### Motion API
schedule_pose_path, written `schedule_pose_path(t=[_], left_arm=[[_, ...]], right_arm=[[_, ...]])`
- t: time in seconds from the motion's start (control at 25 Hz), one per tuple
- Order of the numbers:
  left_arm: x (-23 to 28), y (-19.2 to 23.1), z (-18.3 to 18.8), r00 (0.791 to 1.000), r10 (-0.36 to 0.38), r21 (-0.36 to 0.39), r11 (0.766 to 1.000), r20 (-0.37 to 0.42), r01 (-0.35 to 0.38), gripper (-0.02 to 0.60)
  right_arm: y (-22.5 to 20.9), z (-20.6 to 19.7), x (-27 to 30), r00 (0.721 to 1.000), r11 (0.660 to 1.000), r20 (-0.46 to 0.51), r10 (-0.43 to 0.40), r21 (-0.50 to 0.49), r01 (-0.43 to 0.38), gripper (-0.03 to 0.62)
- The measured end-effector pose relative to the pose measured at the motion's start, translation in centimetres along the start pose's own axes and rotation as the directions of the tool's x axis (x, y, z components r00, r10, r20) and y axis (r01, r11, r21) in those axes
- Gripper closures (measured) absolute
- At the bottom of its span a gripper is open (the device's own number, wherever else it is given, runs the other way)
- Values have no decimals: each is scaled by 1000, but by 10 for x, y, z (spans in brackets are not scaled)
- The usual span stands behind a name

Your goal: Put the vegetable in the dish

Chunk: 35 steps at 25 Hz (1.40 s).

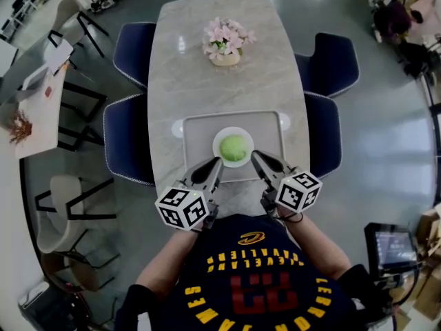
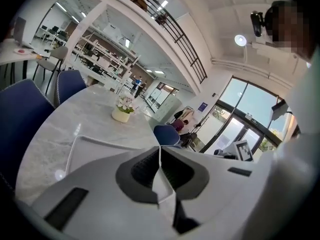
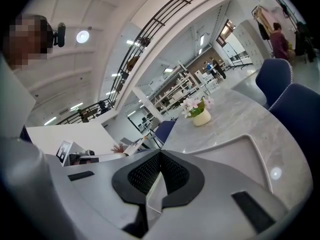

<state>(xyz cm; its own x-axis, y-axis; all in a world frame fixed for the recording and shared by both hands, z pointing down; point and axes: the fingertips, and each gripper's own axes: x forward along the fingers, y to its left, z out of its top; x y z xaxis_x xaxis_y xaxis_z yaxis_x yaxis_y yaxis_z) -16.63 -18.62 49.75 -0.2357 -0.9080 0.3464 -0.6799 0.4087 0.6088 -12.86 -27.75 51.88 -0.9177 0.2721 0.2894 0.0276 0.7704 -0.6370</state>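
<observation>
One green vegetable (image 1: 233, 145), perhaps cabbage, in one dish (image 1: 218, 143); left gripper (image 1: 217, 162), right gripper (image 1: 255, 156) closed, empty.

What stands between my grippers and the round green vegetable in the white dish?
Nothing visible. The round green vegetable lies in the white dish on the grey tray; the left gripper and right gripper, both shut, point at it from the near side.

Vegetable (image 1: 233, 145): kind too small to tell.
Tray (image 1: 196, 131): near edge partly hidden under left gripper (image 1: 217, 161) and right gripper (image 1: 255, 155).
</observation>
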Motion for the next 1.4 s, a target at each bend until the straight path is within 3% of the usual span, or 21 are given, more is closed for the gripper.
schedule_pose_path(t=[0.4,0.72,1.4], left_arm=[[-17,-32,25,996,-68,64,996,62,64,568],[-26,-60,45,987,-123,215,972,106,98,568],[-18,-59,42,988,-126,204,973,93,105,568]], right_arm=[[45,29,-10,997,992,64,43,-120,-35,588],[63,50,-16,991,987,100,87,-147,-71,588],[72,39,-10,993,972,61,100,-220,-84,588]])
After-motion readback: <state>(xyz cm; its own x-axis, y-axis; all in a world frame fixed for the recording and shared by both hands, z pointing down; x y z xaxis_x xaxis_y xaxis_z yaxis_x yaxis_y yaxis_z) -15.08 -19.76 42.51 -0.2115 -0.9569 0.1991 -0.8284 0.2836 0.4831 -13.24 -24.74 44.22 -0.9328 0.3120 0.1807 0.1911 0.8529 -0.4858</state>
